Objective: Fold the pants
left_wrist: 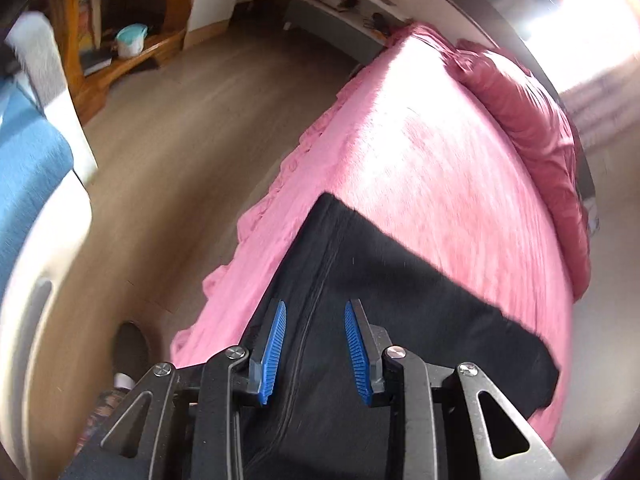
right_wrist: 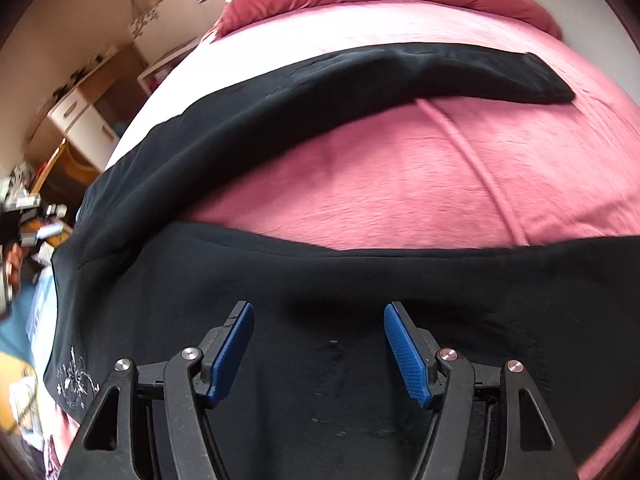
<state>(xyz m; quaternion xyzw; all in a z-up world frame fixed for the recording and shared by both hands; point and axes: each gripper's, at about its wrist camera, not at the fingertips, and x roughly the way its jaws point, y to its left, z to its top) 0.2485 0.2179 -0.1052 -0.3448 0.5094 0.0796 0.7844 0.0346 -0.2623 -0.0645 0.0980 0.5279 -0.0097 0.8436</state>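
Black pants [right_wrist: 304, 96] lie spread on a pink bed cover [right_wrist: 380, 184], the two legs apart with pink showing between them. White embroidery [right_wrist: 76, 380] marks the cloth at the lower left of the right wrist view. My right gripper [right_wrist: 318, 312] hovers over the near leg, blue pads [right_wrist: 404, 352] wide apart, nothing between them. In the left wrist view a pant leg end [left_wrist: 380, 280] lies near the bed's corner. My left gripper [left_wrist: 314, 308] is above it, pads [left_wrist: 272, 348] apart, a seam running under the gap but not pinched.
A dark red duvet [left_wrist: 532, 120] is bunched along the far side of the bed. Wooden floor [left_wrist: 180, 120] lies left of the bed, with a wooden shelf unit [left_wrist: 120, 40] and a blue chair [left_wrist: 28, 168]. Cluttered drawers [right_wrist: 80, 120] stand at the right view's left edge.
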